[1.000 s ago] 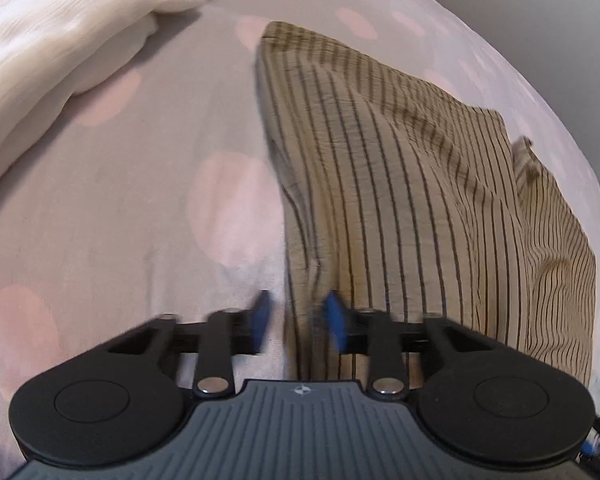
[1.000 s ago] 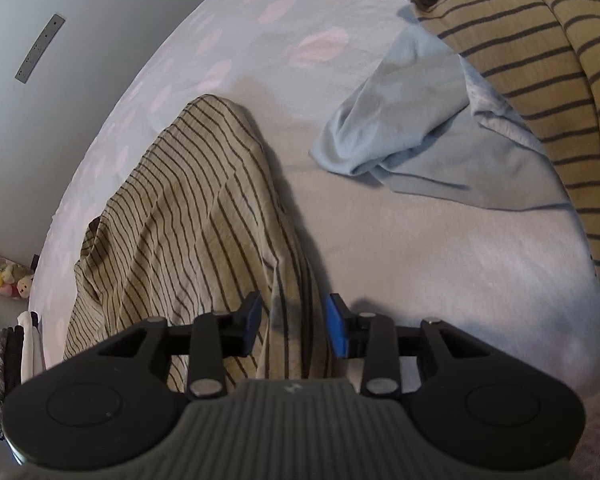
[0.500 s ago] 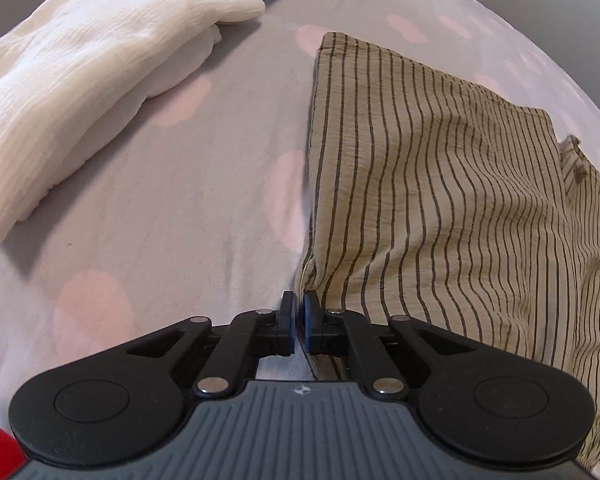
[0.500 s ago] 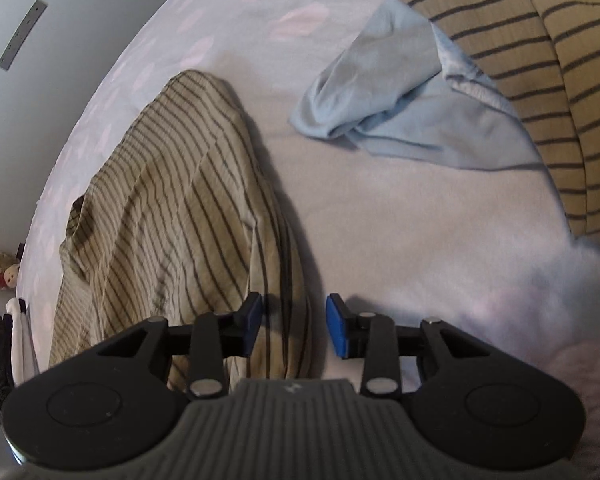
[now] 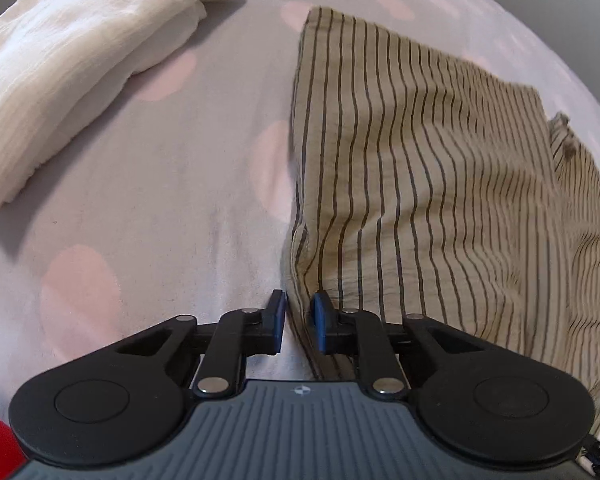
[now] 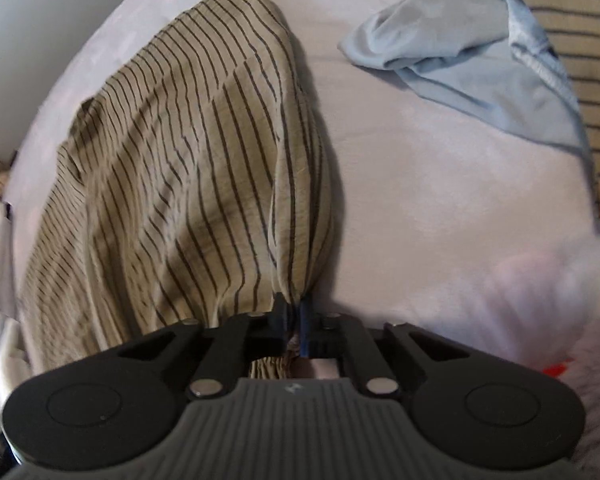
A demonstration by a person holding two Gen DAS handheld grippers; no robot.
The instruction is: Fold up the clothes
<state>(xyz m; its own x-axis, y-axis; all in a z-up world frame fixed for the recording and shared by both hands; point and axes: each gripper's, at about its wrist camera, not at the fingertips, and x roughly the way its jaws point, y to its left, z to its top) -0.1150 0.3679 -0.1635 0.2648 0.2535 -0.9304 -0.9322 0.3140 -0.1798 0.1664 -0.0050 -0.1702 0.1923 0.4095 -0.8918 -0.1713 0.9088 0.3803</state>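
Left of the striped tan garment (image 5: 420,168), a folded white cloth (image 5: 80,60) on the dotted bedsheet (image 5: 160,200), well apart from the stripes. Striped tan garment spread on the bed, near corner rising toward the left gripper (image 5: 298,324); fingers (image 5: 278,320) slightly parted, cloth edge lying between them, not pinched. Same garment (image 6: 188,152) bunched into the right gripper (image 6: 294,324), fingers (image 6: 280,320) clenched on its gathered corner. Right of the garment, a crumpled light blue cloth (image 6: 460,40), then a broad-striped fabric (image 6: 580,60) at the far edge.
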